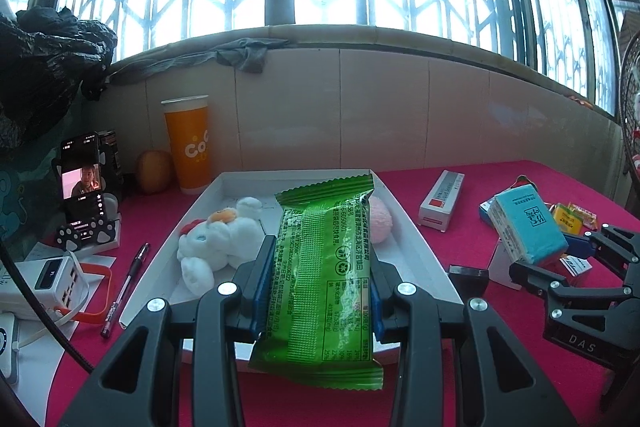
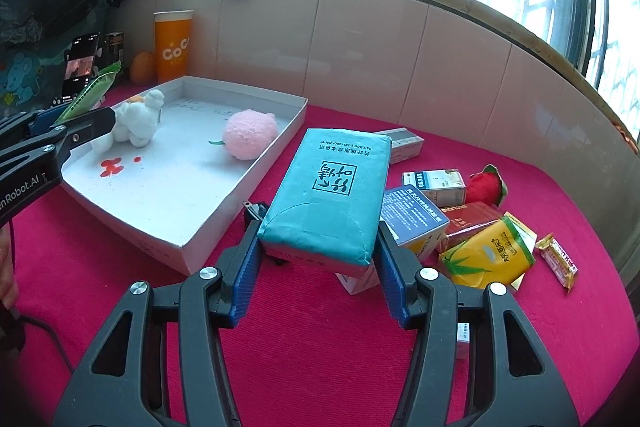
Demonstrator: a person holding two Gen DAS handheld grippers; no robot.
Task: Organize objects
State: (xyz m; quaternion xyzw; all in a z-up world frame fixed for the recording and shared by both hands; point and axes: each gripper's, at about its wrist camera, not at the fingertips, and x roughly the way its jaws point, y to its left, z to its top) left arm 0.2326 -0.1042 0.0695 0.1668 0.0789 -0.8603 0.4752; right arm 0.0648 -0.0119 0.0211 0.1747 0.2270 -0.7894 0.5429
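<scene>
While a green snack packet (image 1: 324,267) is gripped by the left claw (image 1: 316,291) over the white tray (image 2: 256,163), a teal tissue pack (image 2: 332,191) is clamped in the right claw (image 2: 320,267) just beside that tray.

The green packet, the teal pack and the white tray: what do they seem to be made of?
Green packet: probably glossy plastic film, shown by shiny wrinkles and crimped zigzag ends.
Teal pack: soft matte wrap, plastic or paper unclear; its print says bamboo pulp paper.
White tray: looks like matte cardboard, with thin folded walls.

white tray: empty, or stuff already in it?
Not empty. The white tray holds a white plush toy and a pink plush ball; the rest of its floor is bare apart from red marks.
</scene>
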